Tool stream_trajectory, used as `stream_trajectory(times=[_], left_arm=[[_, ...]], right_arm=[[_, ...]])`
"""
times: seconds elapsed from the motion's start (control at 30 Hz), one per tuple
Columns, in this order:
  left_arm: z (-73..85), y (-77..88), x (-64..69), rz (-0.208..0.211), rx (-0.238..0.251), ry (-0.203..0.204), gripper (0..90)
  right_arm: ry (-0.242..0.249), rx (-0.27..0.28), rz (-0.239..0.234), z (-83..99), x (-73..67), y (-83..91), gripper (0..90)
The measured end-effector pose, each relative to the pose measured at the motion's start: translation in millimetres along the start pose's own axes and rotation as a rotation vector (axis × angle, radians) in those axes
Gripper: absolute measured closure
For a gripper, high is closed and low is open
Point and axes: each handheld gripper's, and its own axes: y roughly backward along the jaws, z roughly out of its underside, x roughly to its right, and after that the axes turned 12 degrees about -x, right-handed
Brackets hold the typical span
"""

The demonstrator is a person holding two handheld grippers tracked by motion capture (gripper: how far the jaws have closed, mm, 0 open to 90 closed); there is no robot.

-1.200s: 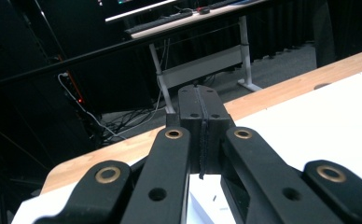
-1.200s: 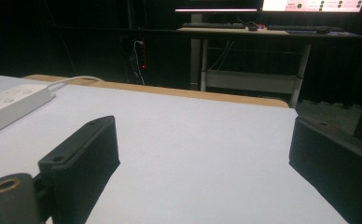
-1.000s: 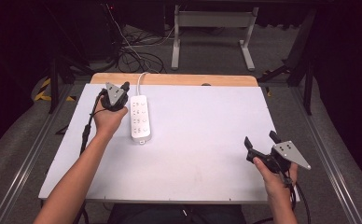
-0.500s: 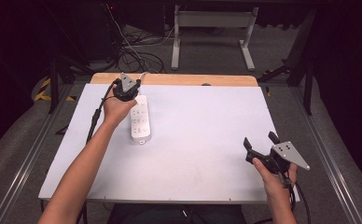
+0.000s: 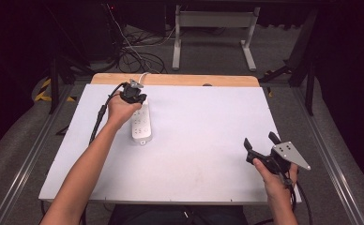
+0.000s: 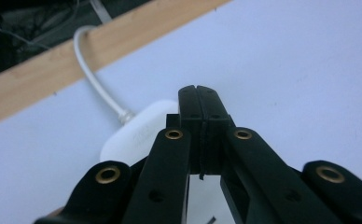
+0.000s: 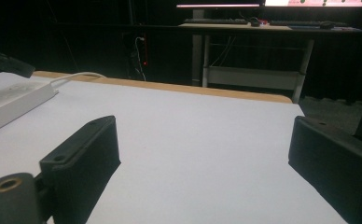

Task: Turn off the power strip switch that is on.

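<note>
Nearest the person, the right gripper (image 5: 261, 146) rests at the near right part of the table (image 5: 208, 140), its jaws spread wide with nothing but bare white surface between them; in the right gripper view the power strip (image 7: 11, 100) lies well off beyond the left jaw, far out of reach. Farther up the table, the left gripper (image 5: 134, 93) hangs over the far end of the power strip (image 5: 141, 123), jaws pressed together and empty. In the left gripper view the closed tips sit just above the rounded white end of the strip (image 6: 137, 130), and the white cord (image 6: 95, 79) leaves that end just ahead and to the left of the tips, running off over the wooden table edge (image 6: 53, 70). The step in hand looks like an approach to the strip's cord end, perhaps to press or nudge it. Any grasp of strip or cord would first call for spreading the jaws, then lowering them astride the body; a push needs only a short descent.
</note>
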Motion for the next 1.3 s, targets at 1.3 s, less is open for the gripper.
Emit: stream_trajectory(times=[1.3], left_arm=[[4.6,-10.7,-3.2,0.029,-0.053,0.029,90.0]], right_arm=[[-0.021,0.013,0.005,-0.9,3.0,4.0,9.3]])
